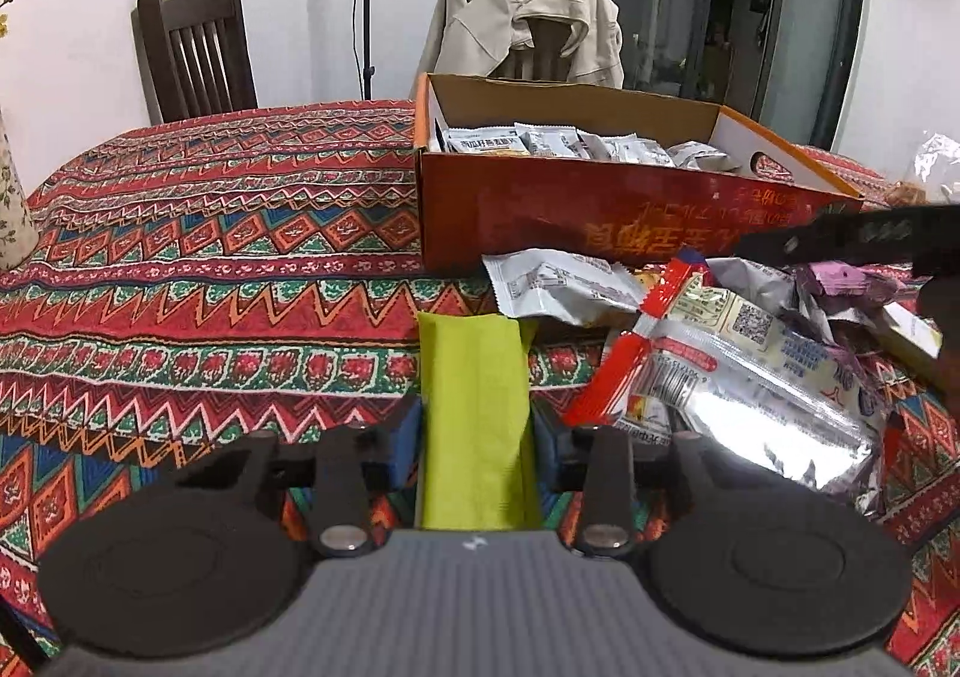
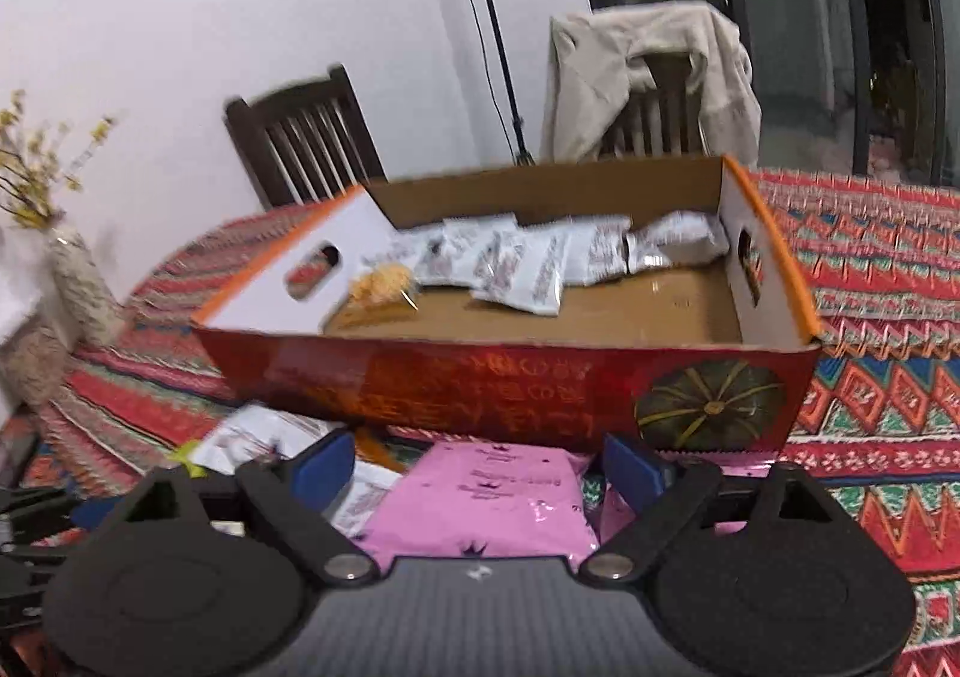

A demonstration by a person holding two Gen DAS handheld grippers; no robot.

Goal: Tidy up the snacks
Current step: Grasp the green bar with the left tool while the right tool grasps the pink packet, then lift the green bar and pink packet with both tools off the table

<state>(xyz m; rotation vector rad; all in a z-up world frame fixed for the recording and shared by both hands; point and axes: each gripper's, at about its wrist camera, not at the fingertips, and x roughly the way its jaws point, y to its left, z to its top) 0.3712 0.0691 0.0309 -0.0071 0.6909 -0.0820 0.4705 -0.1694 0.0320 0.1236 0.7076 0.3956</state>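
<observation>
Near the front edge of the patterned surface [image 1: 210, 269], the left tool [image 1: 477, 431] has its blue pads pressed against the two long sides of a yellow-green snack packet [image 1: 474, 407], so it is narrowed onto that packet. The packet lies lengthwise between the fingers, its far end pointing toward the red cardboard box [image 1: 600, 215]. It looks like a soft, light foil sachet: it should weigh next to nothing, but it will crumple and may slip if pinched only at a sealed edge, so a hold across the filled middle seems safest.

To the right of it lies a loose heap of other snacks, among them a red-and-silver packet [image 1: 720, 371] and a white sachet [image 1: 552, 287] just in front of the box.

Seen from the right wrist, the right tool [image 2: 480, 467] stands wide, its pads on either side of a pink packet [image 2: 480, 497]; the blur leaves it unclear whether they touch it. That glossy pink film looks slippery and pliable, again best taken across its full width. Inside the box [image 2: 510, 383], white packets are lined along the far wall, with bare floor nearer.
</observation>
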